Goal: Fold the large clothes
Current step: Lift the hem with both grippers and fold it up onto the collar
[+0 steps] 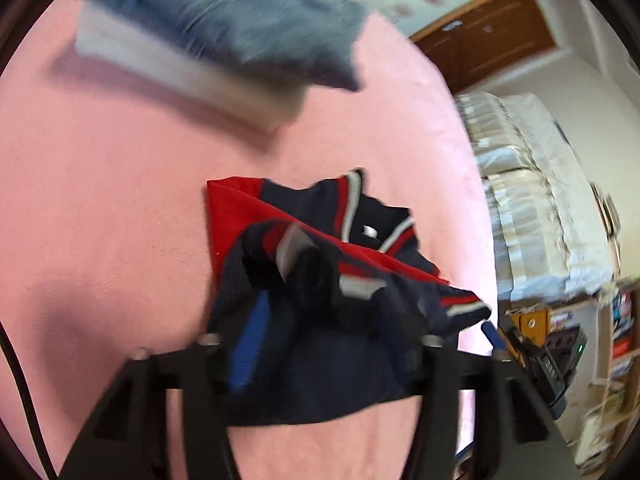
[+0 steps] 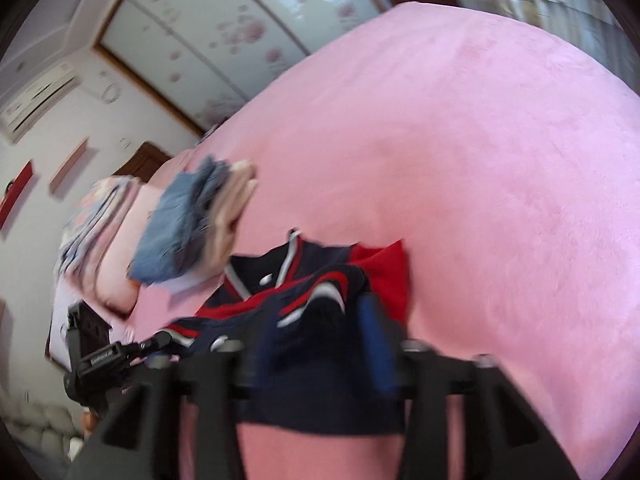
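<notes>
Both tools, left (image 1: 320,312) and right (image 2: 320,320), clamped on navy-red jacket (image 1: 320,216) above pink bed (image 1: 100,200); folded stack (image 1: 208,36) done, jacket unfolded.

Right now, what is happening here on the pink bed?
A person is folding a navy and red jacket on the pink bed cover, with a handheld gripper in each hand. The left gripper and the right gripper each appear to hold a bunch of the jacket's navy cloth, which drapes over their fingers. Behind it lies a stack of folded clothes, blue denim on top. The picture is blurred by motion.
</notes>
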`<state>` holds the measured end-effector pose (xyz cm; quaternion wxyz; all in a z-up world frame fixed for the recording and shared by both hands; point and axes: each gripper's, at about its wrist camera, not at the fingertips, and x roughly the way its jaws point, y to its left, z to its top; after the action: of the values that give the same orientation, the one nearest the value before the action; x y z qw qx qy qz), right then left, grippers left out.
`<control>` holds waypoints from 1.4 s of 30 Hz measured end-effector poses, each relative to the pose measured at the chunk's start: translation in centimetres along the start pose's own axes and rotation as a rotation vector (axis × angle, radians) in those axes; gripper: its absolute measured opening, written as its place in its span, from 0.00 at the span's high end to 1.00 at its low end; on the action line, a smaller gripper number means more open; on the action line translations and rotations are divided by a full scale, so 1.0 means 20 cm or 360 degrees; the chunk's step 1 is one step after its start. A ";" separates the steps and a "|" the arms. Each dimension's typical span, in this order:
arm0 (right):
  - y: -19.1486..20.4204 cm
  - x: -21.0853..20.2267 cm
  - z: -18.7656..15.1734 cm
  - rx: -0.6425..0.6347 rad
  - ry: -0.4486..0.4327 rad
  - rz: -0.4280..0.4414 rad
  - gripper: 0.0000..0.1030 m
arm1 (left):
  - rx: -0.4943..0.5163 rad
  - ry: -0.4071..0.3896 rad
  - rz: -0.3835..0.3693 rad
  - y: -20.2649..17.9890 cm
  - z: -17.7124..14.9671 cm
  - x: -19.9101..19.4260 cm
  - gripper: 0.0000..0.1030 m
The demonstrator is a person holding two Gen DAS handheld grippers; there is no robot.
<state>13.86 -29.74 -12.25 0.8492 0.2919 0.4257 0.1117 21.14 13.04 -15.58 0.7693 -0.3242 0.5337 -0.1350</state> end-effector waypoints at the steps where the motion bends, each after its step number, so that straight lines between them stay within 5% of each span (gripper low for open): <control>1: -0.02 0.01 0.01 0.0029 -0.0002 0.0008 0.43 | -0.0032 0.0002 -0.0037 0.03 -0.01 0.00 0.42; 4: -0.05 0.05 0.01 0.0022 0.0023 -0.0006 0.42 | -0.0016 -0.0048 -0.0063 0.05 0.01 -0.01 0.41; 12: 0.04 0.11 -0.02 -0.0361 0.0024 -0.0188 0.42 | 0.0214 -0.0116 0.0098 0.01 0.07 0.05 0.41; 22: 0.06 0.37 0.12 -0.0444 0.0102 -0.0235 0.43 | 0.0613 -0.0184 0.0302 -0.12 0.15 0.18 0.41; 23: 0.06 0.39 0.13 -0.0436 0.0109 -0.0230 0.43 | 0.0638 -0.0178 0.0333 -0.13 0.16 0.21 0.42; 24: 0.06 0.41 0.13 -0.0430 0.0115 -0.0220 0.46 | 0.0648 -0.0179 0.0357 -0.14 0.16 0.22 0.54; 25: 0.05 0.43 0.14 -0.0423 0.0130 -0.0210 0.60 | 0.0666 -0.0187 0.0413 -0.14 0.17 0.25 0.81; 26: 0.04 0.47 0.14 -0.0412 0.0179 -0.0192 0.79 | 0.0682 -0.0193 0.0495 -0.15 0.18 0.27 0.92; 28: 0.05 0.50 0.14 -0.0433 0.0205 -0.0235 0.88 | 0.0665 -0.0255 0.0536 -0.15 0.18 0.25 0.92; 31: 0.11 0.43 0.13 -0.0543 0.0052 -0.0294 0.90 | 0.0648 -0.0411 0.0549 -0.17 0.16 0.20 0.92; 35: 0.03 0.55 0.10 -0.0488 0.0153 -0.0416 0.89 | 0.0614 -0.0310 0.0705 -0.10 0.16 0.35 0.92; 42: 0.06 0.43 0.09 -0.0457 0.0070 -0.0444 0.76 | 0.0590 -0.0301 0.0677 -0.13 0.16 0.26 0.86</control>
<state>20.59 -25.64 -16.42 0.8798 0.1035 0.4602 0.0587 26.48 9.39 -17.06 0.8727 -0.0702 0.4818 -0.0353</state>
